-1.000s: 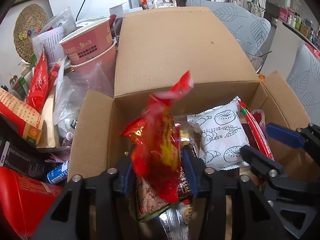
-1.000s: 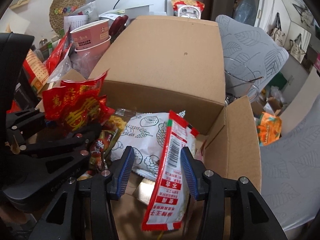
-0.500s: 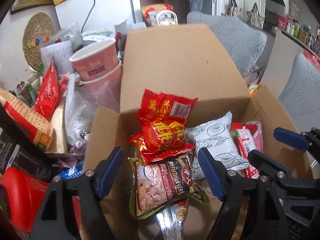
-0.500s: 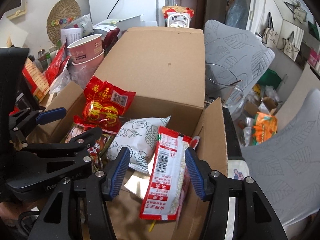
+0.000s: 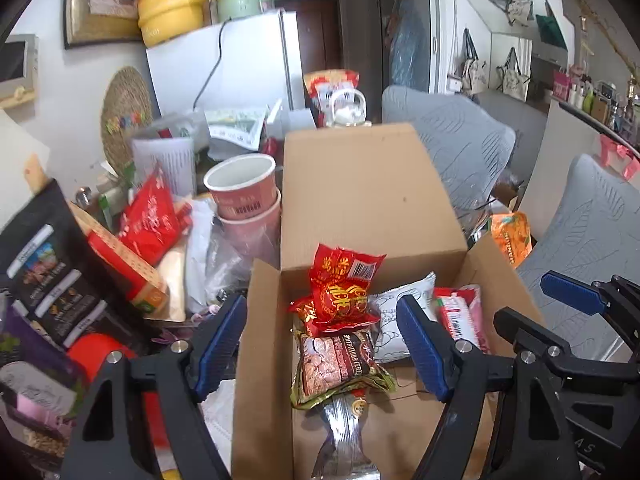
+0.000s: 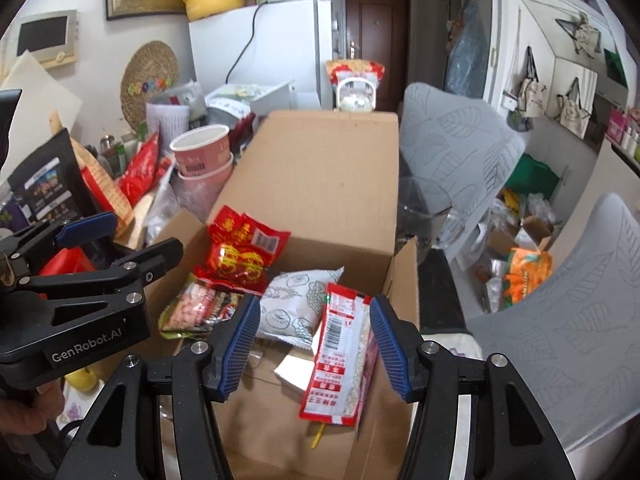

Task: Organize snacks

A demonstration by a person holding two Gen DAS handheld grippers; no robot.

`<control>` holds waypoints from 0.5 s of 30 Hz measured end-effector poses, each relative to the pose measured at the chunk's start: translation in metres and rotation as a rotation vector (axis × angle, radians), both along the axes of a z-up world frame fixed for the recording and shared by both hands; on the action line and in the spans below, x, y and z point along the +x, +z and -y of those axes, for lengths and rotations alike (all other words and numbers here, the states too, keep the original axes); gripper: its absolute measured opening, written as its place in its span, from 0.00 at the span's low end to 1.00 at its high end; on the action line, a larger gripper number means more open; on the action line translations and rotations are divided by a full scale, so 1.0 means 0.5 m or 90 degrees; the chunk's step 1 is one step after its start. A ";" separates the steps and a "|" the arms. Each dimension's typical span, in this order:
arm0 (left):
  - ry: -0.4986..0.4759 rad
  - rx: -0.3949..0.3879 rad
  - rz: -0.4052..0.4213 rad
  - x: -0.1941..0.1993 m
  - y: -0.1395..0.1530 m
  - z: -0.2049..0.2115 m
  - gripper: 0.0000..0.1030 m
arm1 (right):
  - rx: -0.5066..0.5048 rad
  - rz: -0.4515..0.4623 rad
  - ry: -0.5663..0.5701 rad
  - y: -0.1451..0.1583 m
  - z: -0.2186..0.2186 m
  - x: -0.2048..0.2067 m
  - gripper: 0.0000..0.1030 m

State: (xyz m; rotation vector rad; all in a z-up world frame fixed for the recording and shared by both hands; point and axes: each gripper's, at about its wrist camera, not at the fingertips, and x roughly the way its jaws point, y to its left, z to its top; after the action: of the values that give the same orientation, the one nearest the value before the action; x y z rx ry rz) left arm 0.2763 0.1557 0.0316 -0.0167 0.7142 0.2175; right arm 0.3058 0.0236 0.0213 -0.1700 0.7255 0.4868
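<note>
Step in hand: drop-off into the cardboard box looks complete for this pair of packets; both claws sit above the box with nothing between the pads.

Left gripper: jaws spread, empty. Right gripper: jaws spread, empty.

Red foil packet: lies in the box at about 12 o'clock from the left gripper in the left wrist view, on top of a brown nut packet. Long axis runs roughly 12–6; barcode end points to 12–1 o'clock, leaning toward the raised back flap.

Red-and-white stick packet: inside the box against its right wall, between the right gripper's pads in the view but untouched. Long axis near 12–6, top end tipped to 12 o'clock.

White patterned pouch lies between the two.

Next move, judged: swing toward the heap at 9–10 o'clock, where a loose red bag waits; needs open jaws and a pinch on an edge.
</note>
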 end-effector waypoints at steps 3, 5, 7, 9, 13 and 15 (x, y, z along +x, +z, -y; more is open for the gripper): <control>-0.001 0.002 0.018 -0.030 0.028 0.007 0.75 | 0.015 0.026 -0.002 0.029 0.012 -0.030 0.56; -0.002 0.004 0.036 -0.057 0.051 0.013 0.75 | 0.023 0.043 -0.002 0.047 0.019 -0.049 0.56; -0.002 0.006 0.049 -0.079 0.067 0.020 0.75 | 0.033 0.060 -0.001 0.067 0.027 -0.070 0.56; -0.001 0.008 0.064 -0.106 0.086 0.025 0.75 | 0.041 0.078 -0.002 0.086 0.037 -0.092 0.56; -0.001 0.008 0.082 -0.153 0.111 0.035 0.75 | 0.059 0.114 -0.003 0.115 0.058 -0.140 0.62; 0.002 0.011 0.093 -0.180 0.123 0.039 0.75 | 0.061 0.131 -0.002 0.126 0.068 -0.166 0.64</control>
State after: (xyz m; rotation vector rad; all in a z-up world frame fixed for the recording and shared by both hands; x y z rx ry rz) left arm 0.1865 0.1361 0.0930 -0.0174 0.5674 0.2235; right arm 0.2229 -0.0101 0.0844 -0.1276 0.4998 0.4922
